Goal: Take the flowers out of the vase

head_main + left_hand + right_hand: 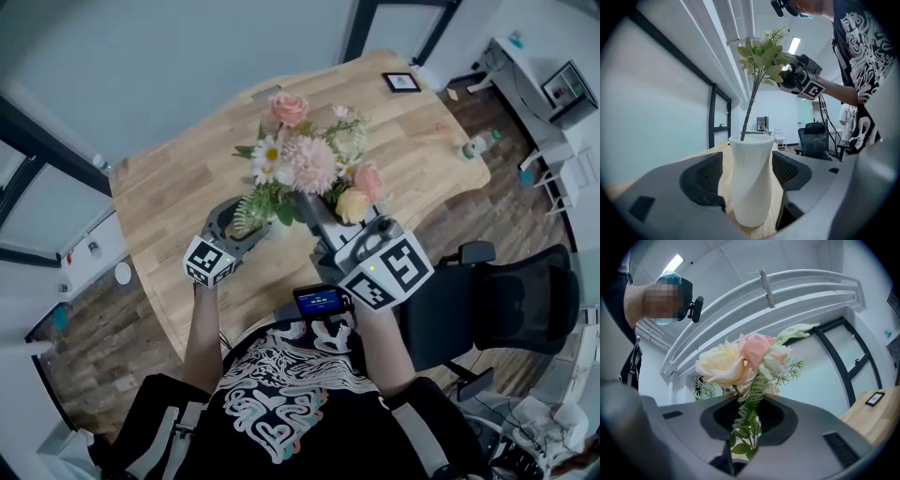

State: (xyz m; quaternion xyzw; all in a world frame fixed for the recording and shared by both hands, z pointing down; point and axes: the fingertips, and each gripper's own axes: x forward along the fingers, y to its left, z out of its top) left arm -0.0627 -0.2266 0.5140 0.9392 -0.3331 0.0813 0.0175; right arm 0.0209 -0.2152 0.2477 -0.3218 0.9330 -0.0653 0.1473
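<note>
Task thing: bouquet of artificial flowers, pink, cream and white heads with green fern point(309, 164). It stands above the white twisted vase point(750, 183); in the left gripper view one thin dark stem point(750, 110) runs down into the vase mouth, so it is not yet clear of it.

Left claw point(246, 223): jaws wide, one on each side of the vase body and apparently pressing on it to steady it on the light wooden table point(178, 187).

Right claw point(743, 441): closed on the bunched stems above the vase, just under the heads.

Handling (judgement): light; petals and fern soft and easily crushed; stems probably stiff. Hold the stems, never the heads. The narrow vase mouth may catch the leaves, so a straight upward pull looks safest.

Surroundings: black picture frame point(401, 82) and small bottle point(476, 144) lie well apart from the vase; black office chair point(506, 300) is beside the table. Nothing blocks the space above the vase.
</note>
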